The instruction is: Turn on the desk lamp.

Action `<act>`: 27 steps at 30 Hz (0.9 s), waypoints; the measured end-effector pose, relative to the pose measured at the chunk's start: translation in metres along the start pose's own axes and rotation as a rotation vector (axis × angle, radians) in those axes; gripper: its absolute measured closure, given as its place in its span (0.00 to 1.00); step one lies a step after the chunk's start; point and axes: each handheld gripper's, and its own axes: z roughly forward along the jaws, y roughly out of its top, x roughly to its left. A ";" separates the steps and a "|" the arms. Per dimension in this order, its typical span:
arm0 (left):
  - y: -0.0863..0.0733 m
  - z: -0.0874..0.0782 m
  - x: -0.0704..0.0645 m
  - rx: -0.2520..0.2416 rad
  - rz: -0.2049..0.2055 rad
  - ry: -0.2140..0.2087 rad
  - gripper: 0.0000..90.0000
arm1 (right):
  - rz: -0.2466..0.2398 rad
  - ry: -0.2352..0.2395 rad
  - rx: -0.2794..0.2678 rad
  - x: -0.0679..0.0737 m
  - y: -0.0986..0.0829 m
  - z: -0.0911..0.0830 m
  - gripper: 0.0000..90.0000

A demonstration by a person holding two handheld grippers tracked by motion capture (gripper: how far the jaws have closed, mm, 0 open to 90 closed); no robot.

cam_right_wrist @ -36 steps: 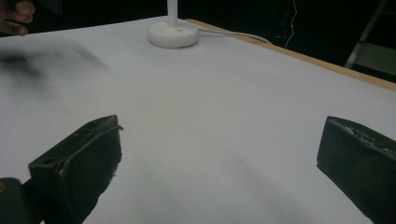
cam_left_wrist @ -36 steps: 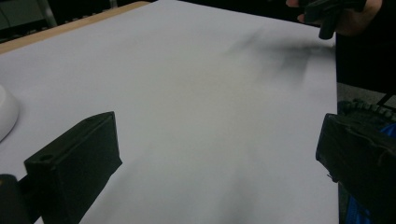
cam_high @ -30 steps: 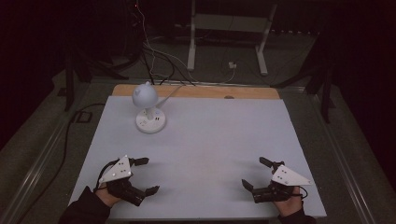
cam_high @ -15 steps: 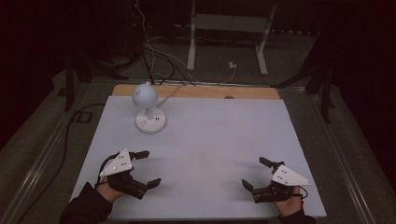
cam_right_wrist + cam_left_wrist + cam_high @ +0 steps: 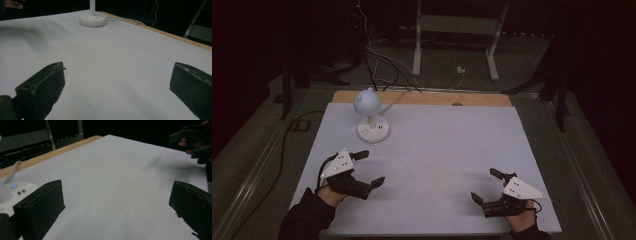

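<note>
- Looks like the approach step: the left gripper (image 5: 364,168) sits nearest the small white desk lamp (image 5: 371,116), fingers spread wide, holding nothing.
- The lamp stands upright at the far left of the white tabletop (image 5: 447,150), its round base (image 5: 15,191) just beside the left gripper's fingers in the left gripper view.
- The right gripper (image 5: 486,186) rests near the front right edge, fingers also apart and empty.
- Next move probably calls for the left one to reach forward to the lamp's base.

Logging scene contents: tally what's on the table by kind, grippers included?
Desk lamp, white: 1
Grippers, black, jaws open: 2 (left gripper, right gripper)
White table cover: 1
Total: 4
</note>
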 end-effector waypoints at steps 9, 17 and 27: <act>0.008 0.011 0.012 -0.012 -0.039 0.092 0.00 | 0.002 0.003 -0.002 0.000 0.000 0.000 0.00; 0.013 0.023 0.018 -0.011 -0.065 0.165 0.00 | 0.004 0.005 -0.002 0.000 0.000 0.000 0.00; 0.017 0.033 0.027 -0.001 -0.085 0.232 0.00 | 0.003 0.007 -0.002 0.000 0.000 0.000 0.00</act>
